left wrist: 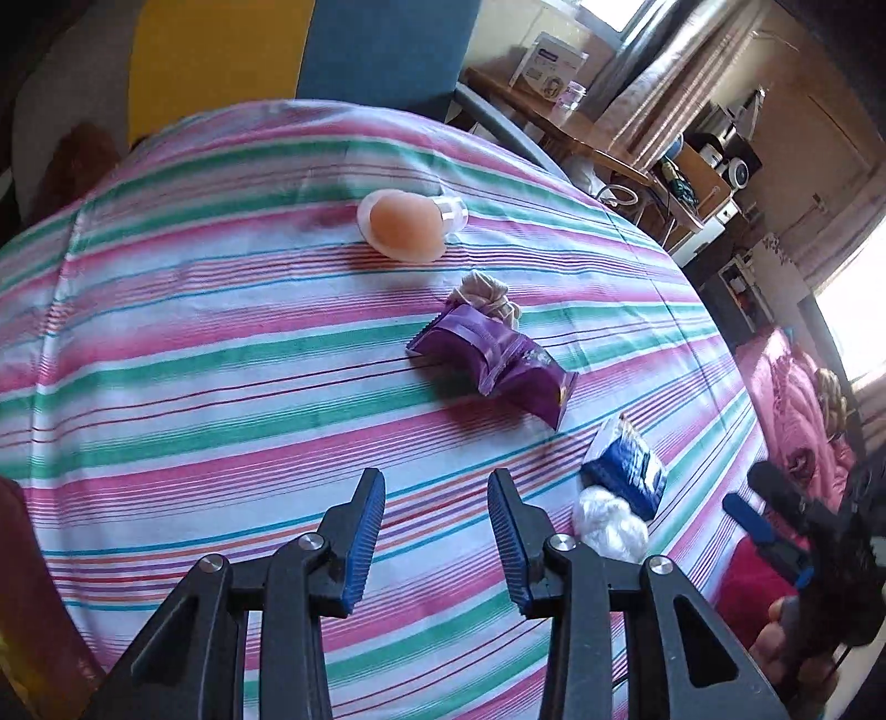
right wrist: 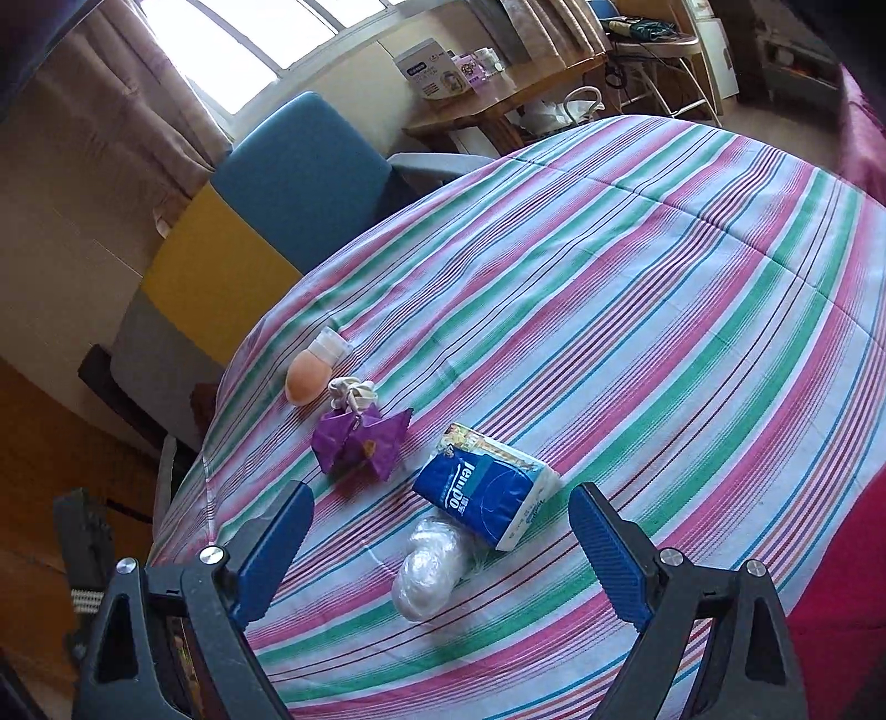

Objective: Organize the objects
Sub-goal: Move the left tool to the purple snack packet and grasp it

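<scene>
Several small objects lie in a row on a striped cloth (left wrist: 194, 360) (right wrist: 664, 288). There is an orange squeeze bottle with a clear cap (left wrist: 404, 224) (right wrist: 305, 376), a small beige drawstring pouch (left wrist: 487, 296) (right wrist: 354, 393), a purple snack packet (left wrist: 493, 365) (right wrist: 360, 443), a blue tissue pack (left wrist: 628, 462) (right wrist: 487, 487) and a crumpled clear plastic ball (left wrist: 609, 523) (right wrist: 429, 567). My left gripper (left wrist: 437, 487) is open and empty, above bare cloth short of the purple packet. My right gripper (right wrist: 443, 504) is wide open and empty, hovering over the plastic ball and tissue pack.
A blue and yellow chair (right wrist: 288, 183) (left wrist: 332, 44) stands at the cloth's far edge. A wooden side table (right wrist: 498, 94) (left wrist: 554, 116) holds a white box and jars. Pink bedding (left wrist: 792, 399) lies to the right. The right gripper (left wrist: 803, 531) shows at the left wrist view's right edge.
</scene>
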`<state>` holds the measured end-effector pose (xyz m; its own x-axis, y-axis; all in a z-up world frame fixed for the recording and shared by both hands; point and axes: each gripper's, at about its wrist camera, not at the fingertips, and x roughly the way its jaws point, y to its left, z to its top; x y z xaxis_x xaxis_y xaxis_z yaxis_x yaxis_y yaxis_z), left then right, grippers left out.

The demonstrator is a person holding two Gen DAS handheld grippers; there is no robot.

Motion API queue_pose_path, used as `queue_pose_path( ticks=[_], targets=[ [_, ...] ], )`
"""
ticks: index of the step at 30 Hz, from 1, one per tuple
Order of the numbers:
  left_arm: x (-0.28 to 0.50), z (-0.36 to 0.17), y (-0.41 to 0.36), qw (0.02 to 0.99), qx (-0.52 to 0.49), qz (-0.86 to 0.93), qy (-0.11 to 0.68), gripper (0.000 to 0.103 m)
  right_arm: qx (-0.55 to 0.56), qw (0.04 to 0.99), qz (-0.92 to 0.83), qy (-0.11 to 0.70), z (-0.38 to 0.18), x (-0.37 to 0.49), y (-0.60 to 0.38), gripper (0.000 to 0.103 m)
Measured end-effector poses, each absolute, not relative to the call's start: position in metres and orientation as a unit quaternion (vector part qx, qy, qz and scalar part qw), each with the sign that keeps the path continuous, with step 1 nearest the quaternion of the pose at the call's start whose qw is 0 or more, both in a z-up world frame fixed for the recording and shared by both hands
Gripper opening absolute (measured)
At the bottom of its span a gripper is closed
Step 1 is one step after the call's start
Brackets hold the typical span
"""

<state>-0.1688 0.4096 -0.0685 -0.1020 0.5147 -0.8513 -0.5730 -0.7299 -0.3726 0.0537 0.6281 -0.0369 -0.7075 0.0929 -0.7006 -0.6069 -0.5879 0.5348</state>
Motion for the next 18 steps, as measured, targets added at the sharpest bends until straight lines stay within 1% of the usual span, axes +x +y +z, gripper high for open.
queue_pose_path(
  ticks=[5,6,7,9,11,13,18],
  targets=[
    [-0.197,-0.084,0.434,0.36,-0.609,0.704,-0.06,0.039,-0.319,0.201,0.832,0.407,-0.038,0.053,0.628,0.094],
    [-0.202,-0.086,0.44,0.358,-0.615,0.699,-0.07,0.04,-0.319,0.199,0.832,0.408,-0.038,0.053,0.628,0.094],
    [-0.205,-0.087,0.445,0.353,-0.619,0.698,-0.076,0.043,-0.318,0.197,0.832,0.409,-0.038,0.052,0.628,0.095],
    [-0.213,-0.095,0.457,0.339,-0.632,0.691,-0.089,0.044,-0.315,0.193,0.833,0.411,-0.038,0.053,0.627,0.095],
    [-0.221,-0.102,0.466,0.328,-0.643,0.685,-0.099,0.047,-0.312,0.19,0.834,0.413,-0.037,0.053,0.627,0.095],
    [-0.227,-0.108,0.475,0.311,-0.647,0.689,-0.099,0.053,-0.309,0.188,0.835,0.415,-0.037,0.054,0.627,0.095],
    [-0.24,-0.119,0.491,0.284,-0.658,0.692,-0.094,0.054,-0.301,0.179,0.835,0.424,-0.037,0.055,0.628,0.095]
  ],
)
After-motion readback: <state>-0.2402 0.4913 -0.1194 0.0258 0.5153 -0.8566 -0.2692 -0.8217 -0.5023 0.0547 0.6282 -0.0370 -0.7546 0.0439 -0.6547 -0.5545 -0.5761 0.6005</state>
